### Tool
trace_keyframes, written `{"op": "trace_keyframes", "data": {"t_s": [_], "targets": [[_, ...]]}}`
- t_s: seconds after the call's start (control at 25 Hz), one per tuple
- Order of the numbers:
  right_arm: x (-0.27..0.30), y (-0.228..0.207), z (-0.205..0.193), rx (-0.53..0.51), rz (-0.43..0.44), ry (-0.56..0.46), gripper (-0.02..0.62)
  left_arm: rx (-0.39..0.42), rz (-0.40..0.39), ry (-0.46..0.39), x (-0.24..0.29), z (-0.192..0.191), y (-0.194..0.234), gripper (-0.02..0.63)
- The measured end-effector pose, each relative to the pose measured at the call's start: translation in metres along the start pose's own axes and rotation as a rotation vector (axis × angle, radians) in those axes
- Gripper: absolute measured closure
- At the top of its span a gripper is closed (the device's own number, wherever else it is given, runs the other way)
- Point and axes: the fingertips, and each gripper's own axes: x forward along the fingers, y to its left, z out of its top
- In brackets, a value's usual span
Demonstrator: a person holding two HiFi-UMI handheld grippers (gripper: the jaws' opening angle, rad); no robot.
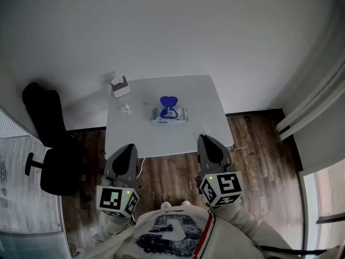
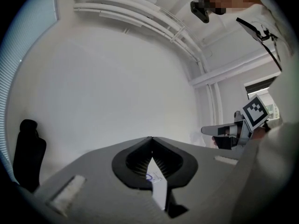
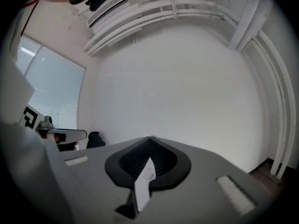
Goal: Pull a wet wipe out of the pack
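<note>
The wet wipe pack (image 1: 169, 115) lies near the middle of the white table (image 1: 210, 101), with its blue lid (image 1: 168, 102) flipped up. Both grippers are held level in front of the table's near edge, well short of the pack. My left gripper (image 1: 125, 147) is shut and empty, its jaws meeting at the tip (image 2: 151, 138). My right gripper (image 1: 204, 138) is also shut with nothing in it (image 3: 150, 137). Through the slot behind the left jaws a sliver of the table and the blue lid (image 2: 151, 177) shows.
A small white box (image 1: 120, 86) sits at the table's far left corner, and a crumpled white wipe (image 1: 126, 109) lies left of the pack. A black office chair (image 1: 51, 144) stands left of the table. White walls lie behind; wooden floor is below.
</note>
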Motion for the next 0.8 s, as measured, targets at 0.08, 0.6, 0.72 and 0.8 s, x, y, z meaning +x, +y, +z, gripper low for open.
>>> {"op": "trace_keyframes", "data": {"t_s": [0.08,0.6,0.72,0.8], "targets": [[-0.004,-0.007,0.002,-0.002,0.008,0.0,0.589,0.021,-0.01,-0.005,0.007,0.003,-0.012,0.601],[-0.009,-0.027,-0.015,0.027,0.044,0.035,0.589,0.024,-0.03,0.019,0.03,-0.015,-0.046,0.601],[-0.008,-0.029,-0.014,0.03,0.05,0.037,0.59,0.027,-0.026,0.017,0.03,-0.013,-0.048,0.601],[-0.008,-0.03,-0.013,0.031,0.057,0.038,0.589,0.029,-0.022,0.014,0.031,-0.011,-0.049,0.601]]}}
